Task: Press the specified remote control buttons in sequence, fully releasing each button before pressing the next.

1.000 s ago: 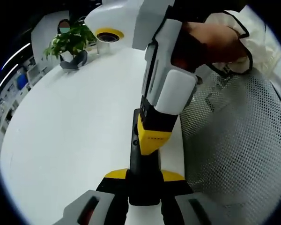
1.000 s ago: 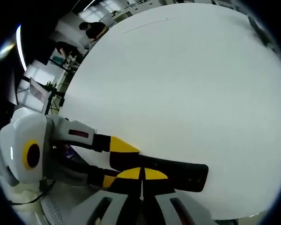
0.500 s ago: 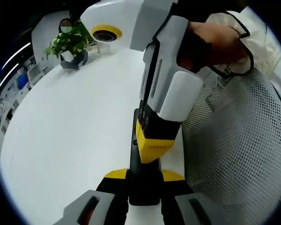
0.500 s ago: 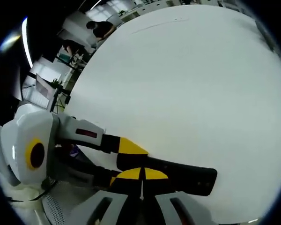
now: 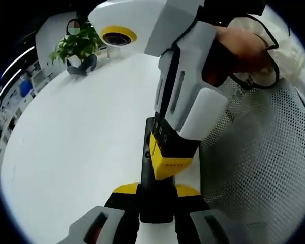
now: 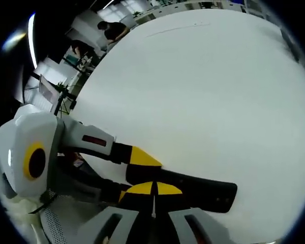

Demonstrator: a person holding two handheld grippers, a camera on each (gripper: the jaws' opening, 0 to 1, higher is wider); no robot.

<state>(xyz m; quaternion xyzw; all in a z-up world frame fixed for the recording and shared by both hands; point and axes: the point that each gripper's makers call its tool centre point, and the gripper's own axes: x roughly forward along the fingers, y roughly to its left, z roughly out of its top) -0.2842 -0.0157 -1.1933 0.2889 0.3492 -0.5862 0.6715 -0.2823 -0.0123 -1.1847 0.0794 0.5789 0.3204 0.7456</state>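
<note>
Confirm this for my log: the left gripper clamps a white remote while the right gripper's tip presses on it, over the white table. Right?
One detail is off: the remote is black, not white, as the left gripper view shows. The left gripper does clamp it, and the right gripper has its tip down on it, over the white table.

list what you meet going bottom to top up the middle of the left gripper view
left hand-held gripper closed on the black remote control → yellow tips of the right hand-held gripper on the remote → potted plant at the far end of the white table
</note>
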